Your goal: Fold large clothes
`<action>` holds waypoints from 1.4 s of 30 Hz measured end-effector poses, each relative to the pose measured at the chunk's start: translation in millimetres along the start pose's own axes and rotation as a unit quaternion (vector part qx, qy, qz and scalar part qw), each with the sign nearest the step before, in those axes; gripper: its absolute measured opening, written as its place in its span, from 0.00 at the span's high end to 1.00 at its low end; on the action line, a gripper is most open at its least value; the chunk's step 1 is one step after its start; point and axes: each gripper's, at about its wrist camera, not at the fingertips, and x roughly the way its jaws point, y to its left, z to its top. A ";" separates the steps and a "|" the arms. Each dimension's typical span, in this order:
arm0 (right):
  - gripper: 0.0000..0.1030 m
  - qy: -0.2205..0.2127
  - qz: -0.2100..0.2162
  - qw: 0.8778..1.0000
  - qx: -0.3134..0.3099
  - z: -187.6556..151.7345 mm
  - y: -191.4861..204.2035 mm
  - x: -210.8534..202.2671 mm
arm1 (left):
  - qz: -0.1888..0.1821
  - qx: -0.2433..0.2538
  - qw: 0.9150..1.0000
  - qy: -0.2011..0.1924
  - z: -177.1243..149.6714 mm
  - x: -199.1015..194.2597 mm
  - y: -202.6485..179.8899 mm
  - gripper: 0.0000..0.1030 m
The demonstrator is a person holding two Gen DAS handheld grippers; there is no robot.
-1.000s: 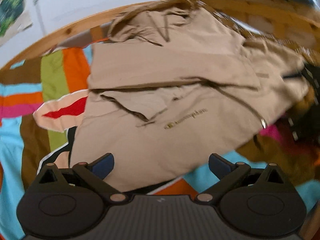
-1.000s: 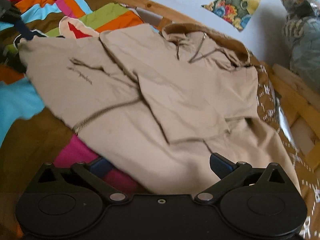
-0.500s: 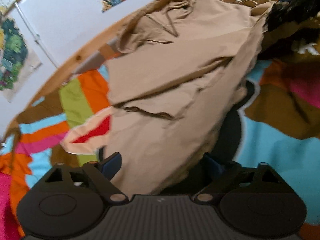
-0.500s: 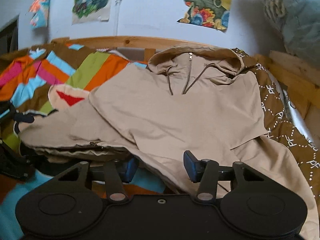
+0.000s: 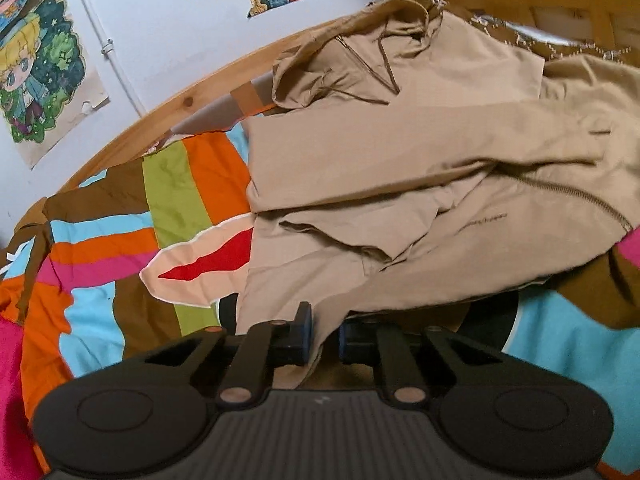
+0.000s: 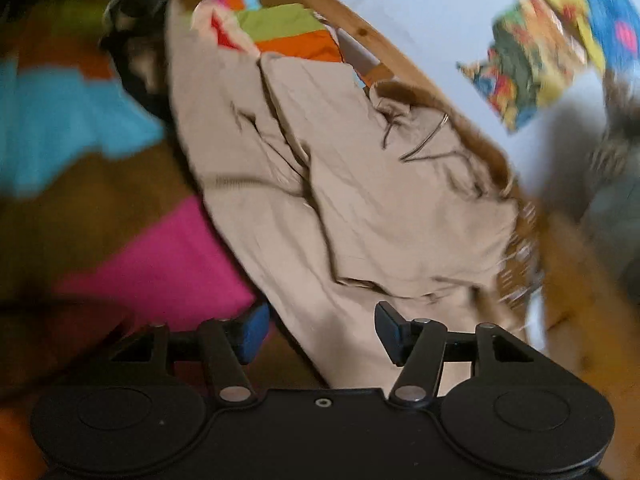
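A beige hooded jacket with a brown zip lies spread on a bright patchwork bedspread, hood toward the wooden bed rail, one sleeve folded across its front. My left gripper is shut on the jacket's near hem corner, cloth pinched between the blue pads. In the right wrist view the same jacket shows blurred. My right gripper stands open over the near hem, with cloth lying between its spread fingers but not clamped.
A curved wooden bed rail runs behind the jacket under a white wall with posters. A brown patterned cloth and wooden slats lie at the right. A pipe runs down the wall.
My left gripper has gone from open to shut on the jacket's hem corner. The right gripper has opened wider and swung sideways, blurring its view.
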 end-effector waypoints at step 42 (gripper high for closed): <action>0.35 0.087 0.264 0.955 0.105 61.6 -120.8 -91.3 | -0.254 -0.099 0.959 0.082 29.6 -88.2 58.0 0.38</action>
